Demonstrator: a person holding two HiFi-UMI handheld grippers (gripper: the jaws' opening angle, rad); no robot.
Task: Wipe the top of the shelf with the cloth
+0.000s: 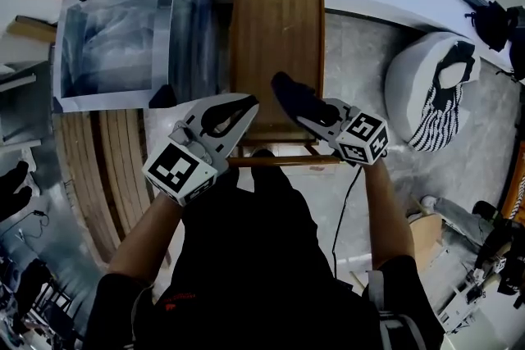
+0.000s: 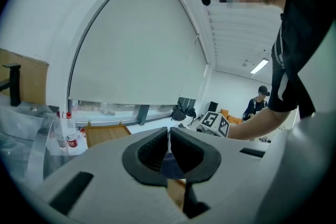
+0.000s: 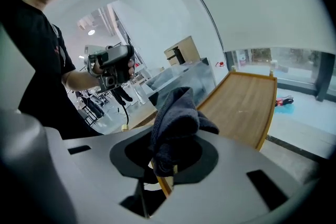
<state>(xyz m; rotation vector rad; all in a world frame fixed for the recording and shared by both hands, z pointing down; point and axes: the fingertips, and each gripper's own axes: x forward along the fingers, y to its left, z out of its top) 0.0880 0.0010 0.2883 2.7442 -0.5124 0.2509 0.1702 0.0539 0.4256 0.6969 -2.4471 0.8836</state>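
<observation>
While right tongs (image 3: 166,153) pinch dark cloth (image 3: 176,122) by wooden shelf (image 3: 241,107), left tongs (image 2: 169,136) pressed together.

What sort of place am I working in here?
Probably an indoor lab or office workspace: a wide roller blind drawn over a long window, a ceiling strip light, and a white beanbag on the floor near the wooden shelf.

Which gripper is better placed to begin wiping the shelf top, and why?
Right: the right gripper holds the cloth over the shelf top; the left gripper is shut on nothing.
</observation>
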